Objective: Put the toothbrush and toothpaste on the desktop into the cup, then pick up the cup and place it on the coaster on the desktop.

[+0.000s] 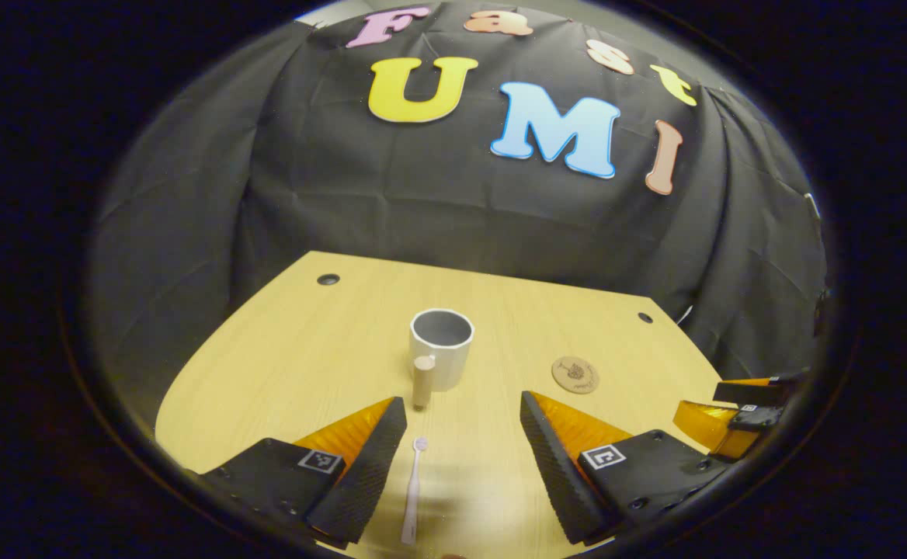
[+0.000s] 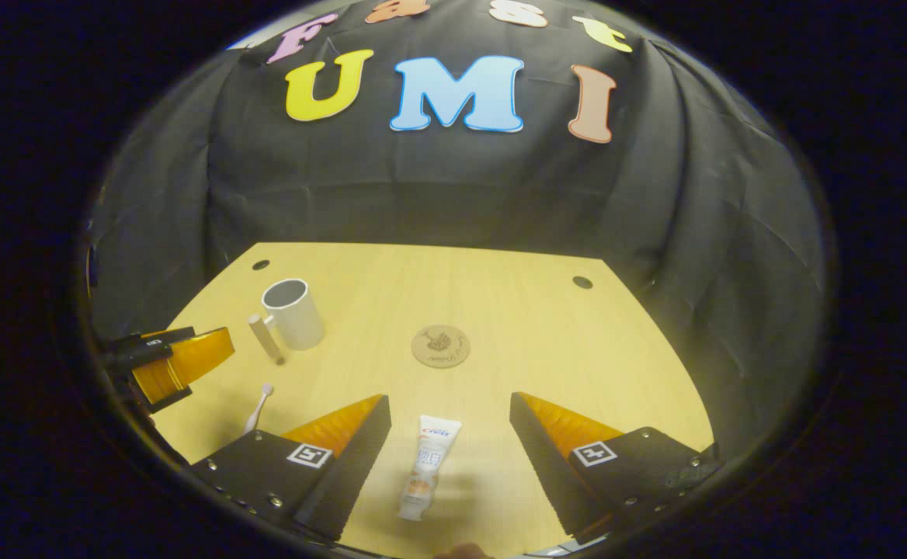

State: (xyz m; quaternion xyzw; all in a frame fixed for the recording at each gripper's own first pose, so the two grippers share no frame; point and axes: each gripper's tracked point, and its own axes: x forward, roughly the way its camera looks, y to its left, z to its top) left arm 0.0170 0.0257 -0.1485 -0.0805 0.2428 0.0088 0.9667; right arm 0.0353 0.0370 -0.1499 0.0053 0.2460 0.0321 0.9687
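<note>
Toothbrush [image 1: 413,489] between spread left gripper [image 1: 463,466] jaws; toothpaste [image 2: 428,464] between spread right gripper [image 2: 450,462] jaws.

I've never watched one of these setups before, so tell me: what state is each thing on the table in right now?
Cup: upright, empty, off the coaster.
Toothbrush: lying flat on the table, between the left gripper's open fingers.
Toothpaste: lying flat, cap on, between the right gripper's open fingers.
Coaster: bare, nothing on it.
Left gripper: open, holding nothing.
Right gripper: open, holding nothing.
</note>
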